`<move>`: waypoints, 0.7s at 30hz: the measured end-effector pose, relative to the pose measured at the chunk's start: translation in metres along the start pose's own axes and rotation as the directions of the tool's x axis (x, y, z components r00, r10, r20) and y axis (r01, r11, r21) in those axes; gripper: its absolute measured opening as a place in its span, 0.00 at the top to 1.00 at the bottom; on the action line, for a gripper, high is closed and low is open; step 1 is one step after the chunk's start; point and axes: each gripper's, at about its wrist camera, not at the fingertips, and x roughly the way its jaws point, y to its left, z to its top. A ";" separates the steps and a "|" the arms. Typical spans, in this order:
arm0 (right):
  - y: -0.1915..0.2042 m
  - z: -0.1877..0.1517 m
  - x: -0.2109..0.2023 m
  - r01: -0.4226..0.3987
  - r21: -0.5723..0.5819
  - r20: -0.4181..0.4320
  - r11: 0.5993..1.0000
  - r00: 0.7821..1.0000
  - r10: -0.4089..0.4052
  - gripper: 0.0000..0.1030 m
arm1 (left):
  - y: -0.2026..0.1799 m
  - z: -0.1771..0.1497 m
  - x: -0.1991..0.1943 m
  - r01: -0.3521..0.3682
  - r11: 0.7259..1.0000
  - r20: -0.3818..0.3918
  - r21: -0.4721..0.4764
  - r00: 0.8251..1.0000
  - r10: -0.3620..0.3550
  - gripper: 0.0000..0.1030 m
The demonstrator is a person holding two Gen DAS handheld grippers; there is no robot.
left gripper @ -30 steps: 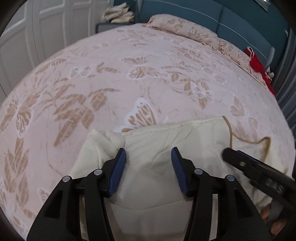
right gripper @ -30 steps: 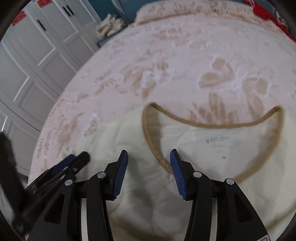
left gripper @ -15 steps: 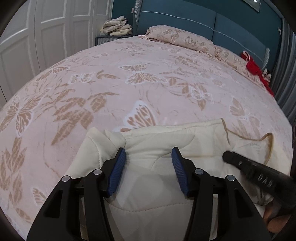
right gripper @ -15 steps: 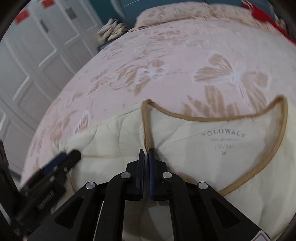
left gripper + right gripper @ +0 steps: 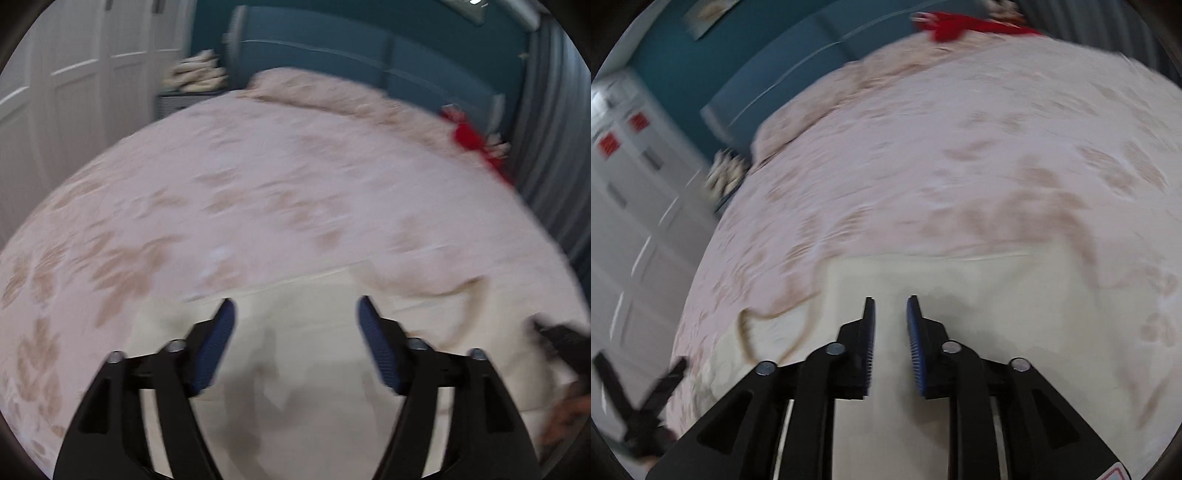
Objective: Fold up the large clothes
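Note:
A cream quilted garment point(image 5: 295, 332) with a tan-trimmed neckline point(image 5: 476, 299) lies on the bed at the near edge; both views are blurred by motion. My left gripper point(image 5: 295, 317) is open and empty over the garment's left part. My right gripper point(image 5: 890, 317) is partly open, with a narrow gap and nothing between its pads, over the flat cream cloth point(image 5: 960, 295). The neckline point(image 5: 768, 332) lies to its left. The left gripper also shows in the right wrist view point(image 5: 639, 402) at the lower left, and the right one shows in the left wrist view point(image 5: 565, 343).
The bed has a pink butterfly-print cover point(image 5: 277, 192) and a teal headboard point(image 5: 351, 55). A red item point(image 5: 472, 140) lies at the far right of the bed. White wardrobe doors point(image 5: 74, 74) stand on the left, with a pile of folded cloth point(image 5: 195, 74) on a nightstand.
My right gripper, which had shut on the neckline trim, has opened slightly and swung right over the cloth. My left gripper stayed open and tilted up. The garment looks flatter.

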 end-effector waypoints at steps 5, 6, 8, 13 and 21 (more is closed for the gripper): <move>-0.040 0.000 0.010 -0.019 0.065 -0.019 0.998 1.000 0.021 0.80 | -0.084 0.017 0.039 0.234 0.972 -0.165 0.000 0.959 -0.231 0.16; -0.041 -0.002 0.012 -0.025 0.053 -0.022 0.998 0.999 0.026 0.80 | -0.099 0.016 0.051 0.243 0.970 -0.195 0.007 0.952 -0.237 0.16; -0.041 -0.005 0.014 -0.032 0.024 -0.013 0.999 0.999 0.032 0.80 | -0.128 0.008 0.085 0.230 0.973 -0.269 0.036 0.940 -0.212 0.16; -0.035 -0.013 0.018 -0.042 -0.041 0.031 0.998 0.999 0.043 0.80 | -0.156 -0.014 0.135 0.264 0.964 -0.385 0.012 0.891 -0.239 0.38; -0.031 -0.016 0.013 -0.006 -0.057 0.081 0.998 0.997 0.011 0.92 | -0.174 -0.018 0.130 0.287 0.952 -0.321 0.108 0.916 -0.240 0.98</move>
